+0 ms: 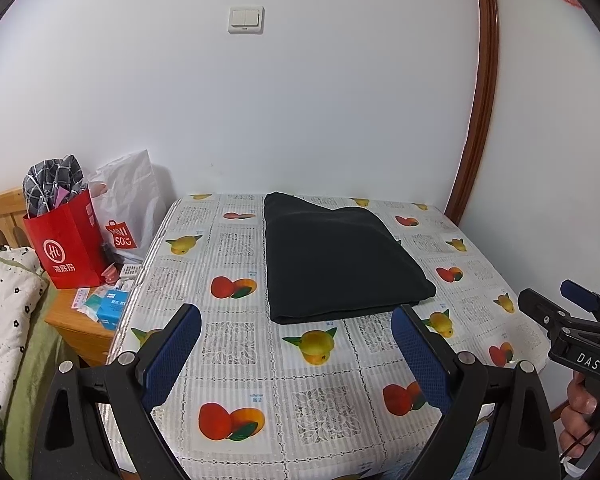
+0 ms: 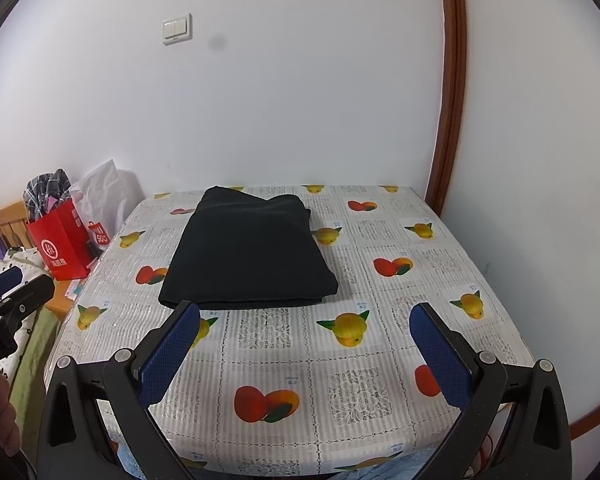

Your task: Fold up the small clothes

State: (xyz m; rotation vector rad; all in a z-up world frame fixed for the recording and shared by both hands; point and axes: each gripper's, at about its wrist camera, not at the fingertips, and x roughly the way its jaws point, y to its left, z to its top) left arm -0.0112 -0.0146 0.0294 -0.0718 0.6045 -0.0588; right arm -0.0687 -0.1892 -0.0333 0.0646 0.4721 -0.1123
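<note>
A dark, nearly black garment lies folded into a flat rectangle on the table's fruit-print cloth, toward the far side. It also shows in the right wrist view. My left gripper is open and empty, held above the near half of the table, short of the garment's near edge. My right gripper is open and empty, also near of the garment. The right gripper shows at the right edge of the left wrist view; the left gripper shows at the left edge of the right wrist view.
A red paper bag with checked cloth and a white shopping bag stand on a wooden nightstand left of the table. A bed with spotted bedding lies further left. White walls close the back and right.
</note>
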